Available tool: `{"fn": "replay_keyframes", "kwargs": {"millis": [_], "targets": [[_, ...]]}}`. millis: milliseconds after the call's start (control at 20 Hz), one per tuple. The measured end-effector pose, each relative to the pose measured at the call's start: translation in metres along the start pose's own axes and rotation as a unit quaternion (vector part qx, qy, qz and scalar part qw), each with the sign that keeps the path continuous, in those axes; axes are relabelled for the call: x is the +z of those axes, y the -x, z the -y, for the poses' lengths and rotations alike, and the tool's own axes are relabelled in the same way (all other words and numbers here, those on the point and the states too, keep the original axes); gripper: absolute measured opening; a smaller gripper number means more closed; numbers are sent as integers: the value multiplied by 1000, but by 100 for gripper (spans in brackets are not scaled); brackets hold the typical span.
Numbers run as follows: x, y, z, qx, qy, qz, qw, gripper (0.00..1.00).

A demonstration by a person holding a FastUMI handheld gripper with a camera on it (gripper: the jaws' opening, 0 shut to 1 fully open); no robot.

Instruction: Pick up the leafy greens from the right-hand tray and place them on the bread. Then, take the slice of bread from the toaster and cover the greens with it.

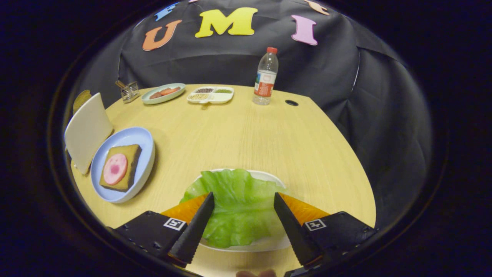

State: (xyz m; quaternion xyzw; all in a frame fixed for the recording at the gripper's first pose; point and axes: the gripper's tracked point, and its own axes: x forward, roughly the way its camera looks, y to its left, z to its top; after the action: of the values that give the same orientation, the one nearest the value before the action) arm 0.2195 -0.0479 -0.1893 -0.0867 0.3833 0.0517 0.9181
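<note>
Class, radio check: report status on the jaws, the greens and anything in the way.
Gripper jaws open, straddling the leafy greens on the white tray. Greens not yet gripped. Bread with pink slice waits on the blue plate; nothing between.

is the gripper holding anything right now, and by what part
Nothing is held. The gripper is open, its fingers spread over the green lettuce leaf lying on the white tray, not pressing it.
</note>
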Motion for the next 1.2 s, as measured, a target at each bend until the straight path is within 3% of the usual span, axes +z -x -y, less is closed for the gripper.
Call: {"fn": "replay_keyframes", "kwargs": {"millis": [150, 300, 450, 700, 850, 1200], "targets": [[-2, -2, 0, 8, -1, -1, 1000, 97], [-5, -3, 1, 38, -40, -6, 998, 98], [-6, -4, 3, 39, -27, 5, 999, 96], [-6, -7, 0, 55, -36, 16, 998, 42], [-4, -6, -1, 59, -57, 34, 996, 4], [17, 18, -10, 79, -112, 69, 988, 0]]}}
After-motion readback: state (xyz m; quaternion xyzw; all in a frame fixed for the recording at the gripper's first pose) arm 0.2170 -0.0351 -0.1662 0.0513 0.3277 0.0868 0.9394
